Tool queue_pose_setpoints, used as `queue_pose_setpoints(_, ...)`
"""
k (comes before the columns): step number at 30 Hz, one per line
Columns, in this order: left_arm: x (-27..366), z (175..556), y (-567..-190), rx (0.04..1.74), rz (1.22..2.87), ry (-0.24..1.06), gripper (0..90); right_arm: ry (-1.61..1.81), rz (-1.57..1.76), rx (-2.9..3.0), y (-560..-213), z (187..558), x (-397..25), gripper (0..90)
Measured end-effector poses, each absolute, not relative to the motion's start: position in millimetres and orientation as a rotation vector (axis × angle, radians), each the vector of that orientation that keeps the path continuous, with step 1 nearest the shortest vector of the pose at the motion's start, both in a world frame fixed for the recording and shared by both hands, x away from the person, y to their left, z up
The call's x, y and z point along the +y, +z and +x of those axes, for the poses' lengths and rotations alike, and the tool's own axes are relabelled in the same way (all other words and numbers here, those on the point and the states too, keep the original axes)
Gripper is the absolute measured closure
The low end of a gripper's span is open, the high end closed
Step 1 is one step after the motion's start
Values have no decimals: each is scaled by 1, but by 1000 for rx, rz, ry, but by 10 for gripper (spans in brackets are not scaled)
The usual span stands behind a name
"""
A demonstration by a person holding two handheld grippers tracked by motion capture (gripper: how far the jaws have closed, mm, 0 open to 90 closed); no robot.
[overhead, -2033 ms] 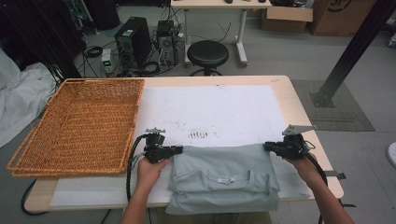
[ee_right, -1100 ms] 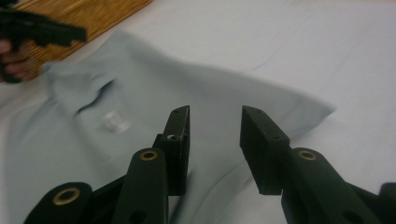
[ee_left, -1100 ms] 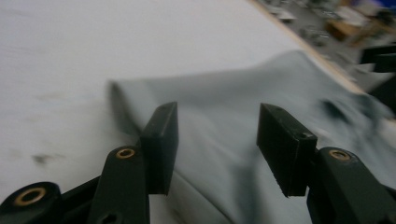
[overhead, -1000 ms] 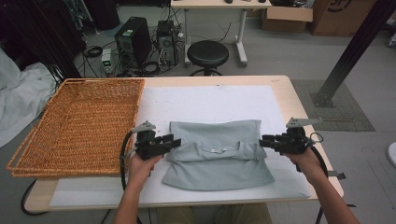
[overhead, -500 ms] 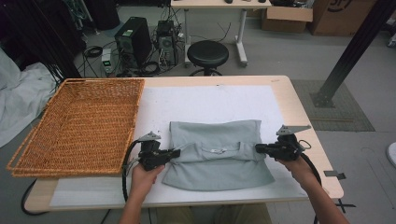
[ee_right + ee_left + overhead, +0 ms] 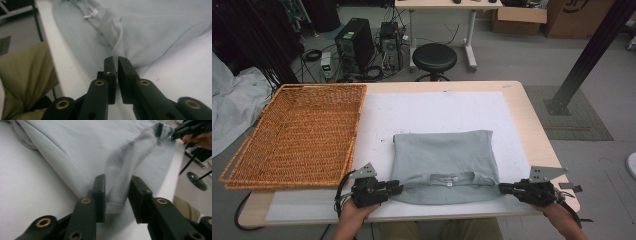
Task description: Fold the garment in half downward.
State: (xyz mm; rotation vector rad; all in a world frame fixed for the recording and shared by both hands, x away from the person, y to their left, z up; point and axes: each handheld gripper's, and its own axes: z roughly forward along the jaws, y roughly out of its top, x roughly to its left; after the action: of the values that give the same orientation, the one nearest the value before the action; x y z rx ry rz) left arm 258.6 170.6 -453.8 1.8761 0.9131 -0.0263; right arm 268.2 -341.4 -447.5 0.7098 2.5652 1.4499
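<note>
Two grippers at the shirt's near corners

The grey shirt (image 6: 444, 162) lies folded low in the middle of the frame on the worktop (image 6: 522, 107). The left gripper (image 6: 396, 189) gapes around its corner fold. The right gripper (image 6: 503, 188) pinches the other corner.

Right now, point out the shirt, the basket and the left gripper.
shirt (image 6: 444, 155), high view, middle of the folded body.
basket (image 6: 297, 132), high view, woven floor.
left gripper (image 6: 116, 195), left gripper view, between its jaw tips.

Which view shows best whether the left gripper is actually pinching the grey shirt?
The left gripper view: the left gripper has its jaws apart around a fold of the grey shirt. The high view shows that gripper at the shirt's near corner, jaws too small to judge.
</note>
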Motion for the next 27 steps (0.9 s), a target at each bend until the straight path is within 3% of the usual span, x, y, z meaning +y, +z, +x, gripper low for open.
queue_pose_setpoints(3,177,256,-452,956,1800,-68,565,1524,758,2509,-448,262,-350,772)
queue_pose_setpoints(10,182,263,-447,1089,1650,43,554,1548,970,2355,-434,284,-326,690)
queue_pose_setpoints(13,177,268,-447,1107,1631,84,547,1482,922,2436,-438,288,-309,700)
queue_pose_setpoints(16,174,271,-445,1105,1586,127,493,1394,844,2551,-445,285,-302,793)
queue_pose_setpoints(19,172,274,-442,1109,1561,169,467,1319,742,2661,-451,278,-305,815)
queue_pose_setpoints(27,165,280,-436,1069,1590,322,381,1590,859,2381,-441,278,-334,725)
